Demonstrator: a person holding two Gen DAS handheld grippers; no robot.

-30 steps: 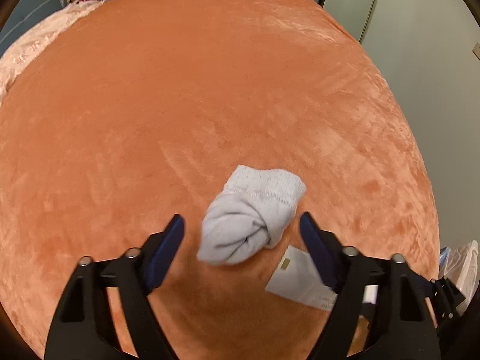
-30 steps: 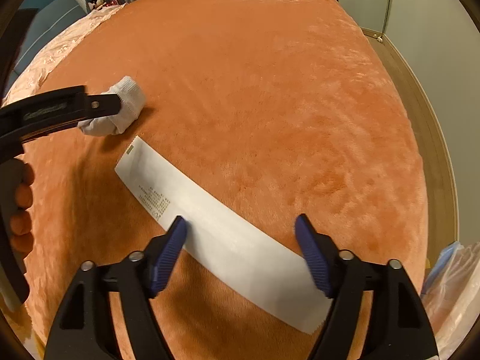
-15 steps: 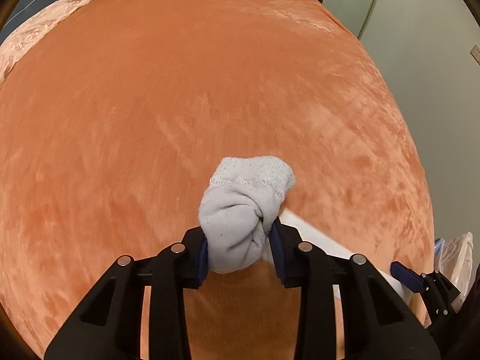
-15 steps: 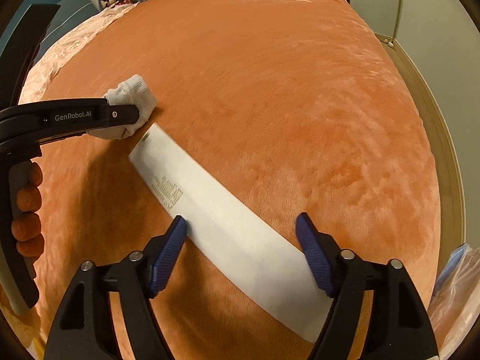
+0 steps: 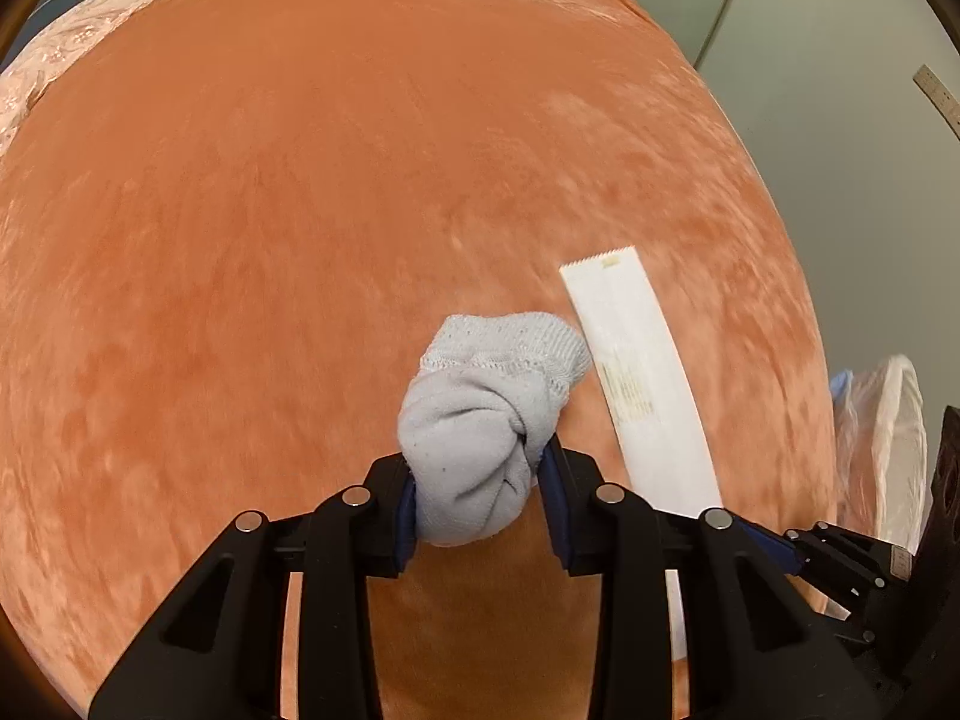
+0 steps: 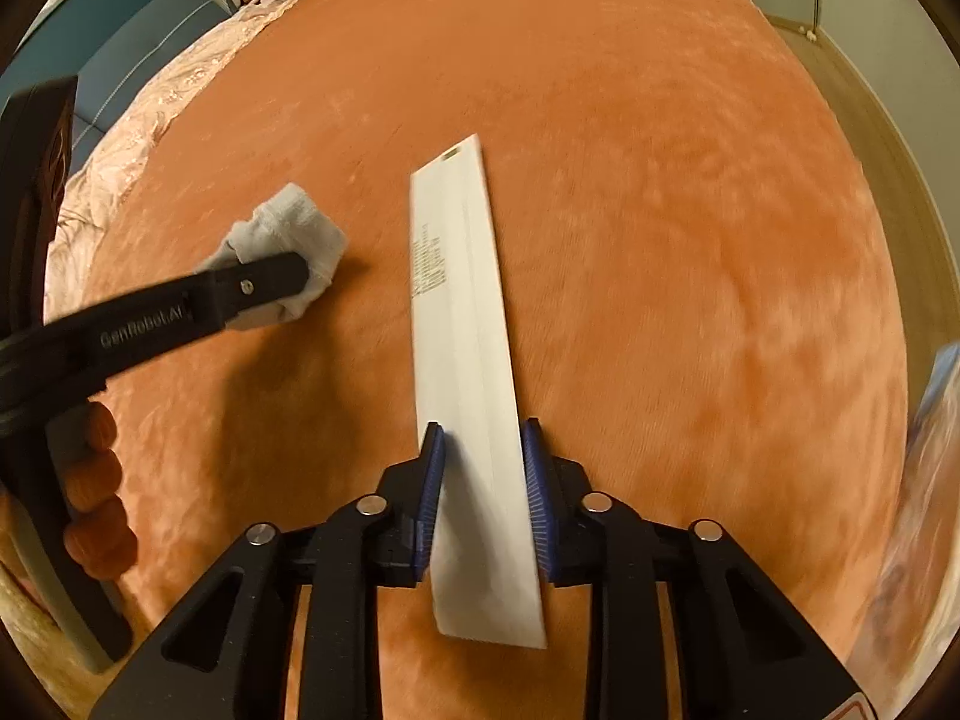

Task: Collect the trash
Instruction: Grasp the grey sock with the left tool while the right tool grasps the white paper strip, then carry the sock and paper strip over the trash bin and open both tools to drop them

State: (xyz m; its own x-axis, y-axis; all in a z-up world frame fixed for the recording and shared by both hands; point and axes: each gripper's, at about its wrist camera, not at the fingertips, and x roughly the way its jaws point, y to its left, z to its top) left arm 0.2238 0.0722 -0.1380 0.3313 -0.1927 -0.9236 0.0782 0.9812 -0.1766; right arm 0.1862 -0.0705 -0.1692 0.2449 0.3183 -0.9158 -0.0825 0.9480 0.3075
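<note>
Here, the left gripper (image 5: pixel 480 504) is clamped on a balled pale grey knitted sock (image 5: pixel 486 420), its blue pads pressing both sides, above the orange plush bed cover (image 5: pixel 300 210) toward the cover's right edge. The right gripper (image 6: pixel 483 498) is closing around a long white paper strip with small print (image 6: pixel 462 312); the strip lies lengthwise between its blue pads. A clear plastic bag (image 5: pixel 888 444) shows beyond the cover's right edge.

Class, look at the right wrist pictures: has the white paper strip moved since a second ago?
Yes. The strip has swung from slanting across the orange blanket to pointing straight away, between the right tool's closing jaws.
</note>
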